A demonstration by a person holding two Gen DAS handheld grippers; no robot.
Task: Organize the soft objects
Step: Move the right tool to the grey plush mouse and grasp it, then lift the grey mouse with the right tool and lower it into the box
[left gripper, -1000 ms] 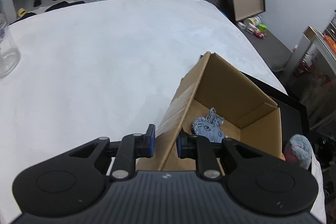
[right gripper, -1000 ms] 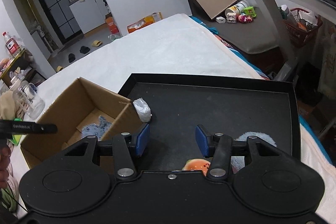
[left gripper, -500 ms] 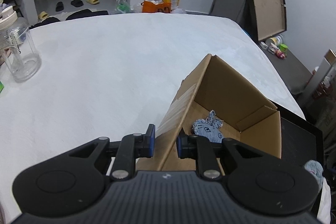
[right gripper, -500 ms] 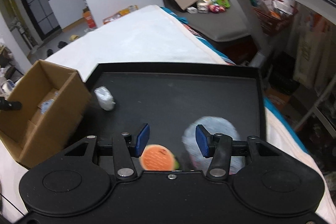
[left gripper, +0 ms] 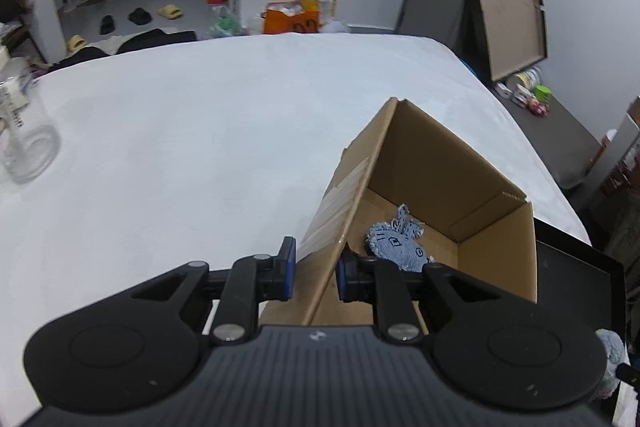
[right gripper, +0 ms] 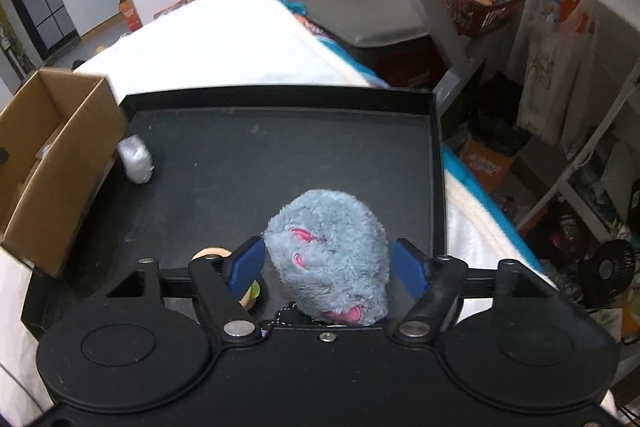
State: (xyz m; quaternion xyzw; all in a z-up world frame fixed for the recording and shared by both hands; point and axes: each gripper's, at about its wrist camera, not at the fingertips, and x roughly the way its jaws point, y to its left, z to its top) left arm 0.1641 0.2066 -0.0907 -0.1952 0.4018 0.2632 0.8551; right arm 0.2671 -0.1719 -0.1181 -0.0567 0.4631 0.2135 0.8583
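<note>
My left gripper (left gripper: 314, 270) is shut on the near wall of the open cardboard box (left gripper: 452, 171), which stands on the white table. A blue denim soft toy (left gripper: 396, 245) lies inside the box. My right gripper (right gripper: 326, 265) is open wide around a grey furry plush with pink spots (right gripper: 332, 251) on the black tray (right gripper: 280, 99); the pads stand on either side of it, with a gap on the right side. An orange watermelon-like soft toy (right gripper: 212, 254) is half hidden by the left finger. A small white-grey soft lump (right gripper: 136, 159) lies at the tray's left, by the box (right gripper: 52, 147).
A clear glass jar (left gripper: 22, 135) stands at the table's left edge. The tray's raised rim borders the box. A dark shelf unit, a red basket (right gripper: 484, 7) and hanging bags are off the table's right side.
My right gripper moved right and down over the grey plush and opened wider, so the plush now sits between its fingers. The left gripper kept its hold on the box wall while its view tilted up.
</note>
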